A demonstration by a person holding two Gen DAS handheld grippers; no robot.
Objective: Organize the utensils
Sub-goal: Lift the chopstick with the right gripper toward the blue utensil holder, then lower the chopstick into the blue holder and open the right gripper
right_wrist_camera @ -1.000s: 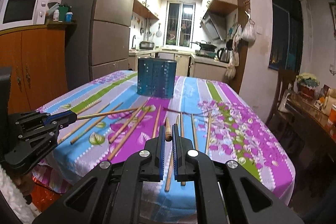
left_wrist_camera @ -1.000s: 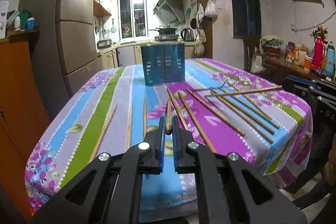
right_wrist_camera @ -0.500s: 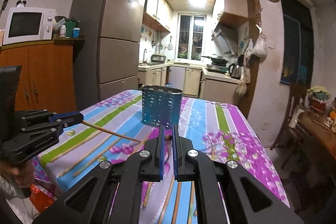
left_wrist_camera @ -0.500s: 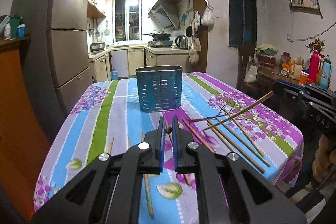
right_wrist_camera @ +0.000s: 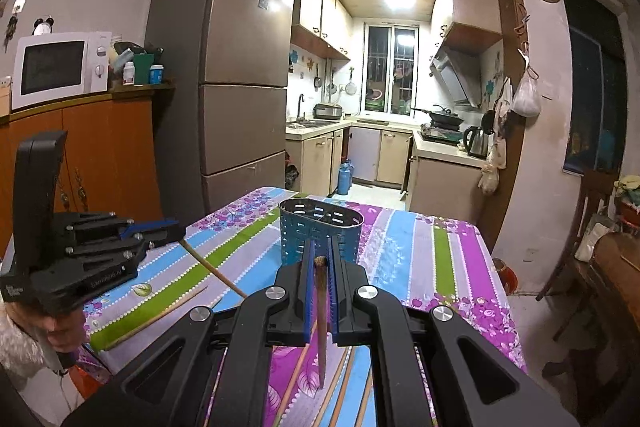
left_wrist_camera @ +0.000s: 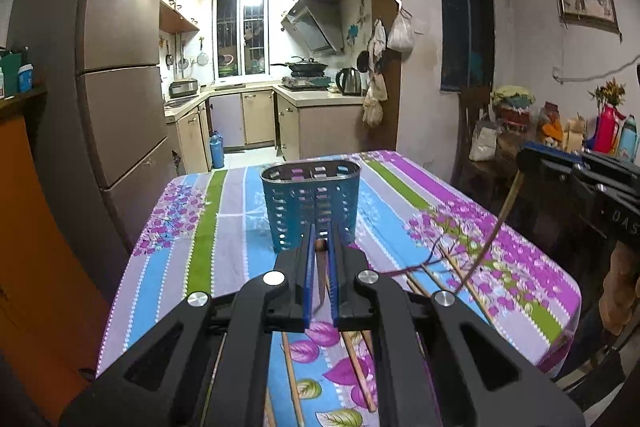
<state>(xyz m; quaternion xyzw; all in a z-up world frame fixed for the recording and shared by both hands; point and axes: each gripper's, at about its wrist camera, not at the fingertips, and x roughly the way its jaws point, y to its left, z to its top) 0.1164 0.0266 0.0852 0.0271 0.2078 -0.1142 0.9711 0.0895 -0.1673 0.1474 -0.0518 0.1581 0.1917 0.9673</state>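
Observation:
A blue perforated utensil holder (left_wrist_camera: 311,205) stands upright on the striped floral tablecloth (left_wrist_camera: 224,235); it also shows in the right wrist view (right_wrist_camera: 320,231). My left gripper (left_wrist_camera: 321,249) is shut on a brown chopstick (left_wrist_camera: 321,275), raised above the table and hanging point down. My right gripper (right_wrist_camera: 320,261) is shut on another chopstick (right_wrist_camera: 321,319), also hanging down. Each gripper shows in the other's view: the right one (left_wrist_camera: 576,179) and the left one (right_wrist_camera: 100,247). Several loose chopsticks (left_wrist_camera: 356,367) lie on the cloth below.
A tall fridge (right_wrist_camera: 228,75) and an orange cabinet (right_wrist_camera: 80,163) with a microwave (right_wrist_camera: 56,67) stand to the left. A side table with bottles and flowers (left_wrist_camera: 580,131) stands to the right. The kitchen lies beyond the table's far edge.
Both grippers have risen from the table, each lifting its chopstick. The chopsticks have swung from lying flat to hanging down. The holder now appears lower and nearer.

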